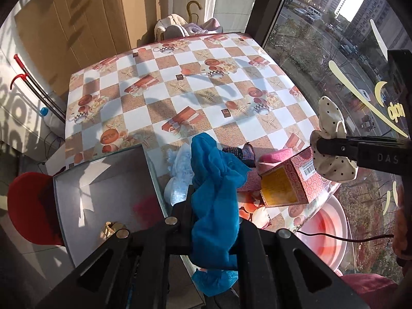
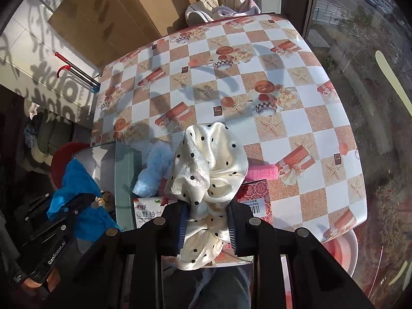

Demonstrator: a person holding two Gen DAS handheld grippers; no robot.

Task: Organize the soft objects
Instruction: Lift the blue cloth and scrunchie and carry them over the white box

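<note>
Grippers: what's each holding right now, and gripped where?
Left gripper: blue cloth, pinched mid-bunch. Right gripper: cream polka-dot scrunchie, clamped near its lower part.

Left gripper (image 1: 215, 221) at bottom centre, jaws clamped on crumpled bright-blue thin cloth (image 1: 216, 180), cloth hanging above & below the fingers. Right gripper (image 1: 318, 145) entering from right edge, closed on cream satin scrunchie w/ black dots (image 1: 332, 139). Grey open box (image 1: 103, 180) lower left. Pale-blue fluffy item (image 1: 177, 177) just beside box wall. Pink sponge (image 1: 276, 154) & red patterned carton (image 1: 285, 182) centre-right, on checkered tablecloth table (image 1: 180, 85).
</note>
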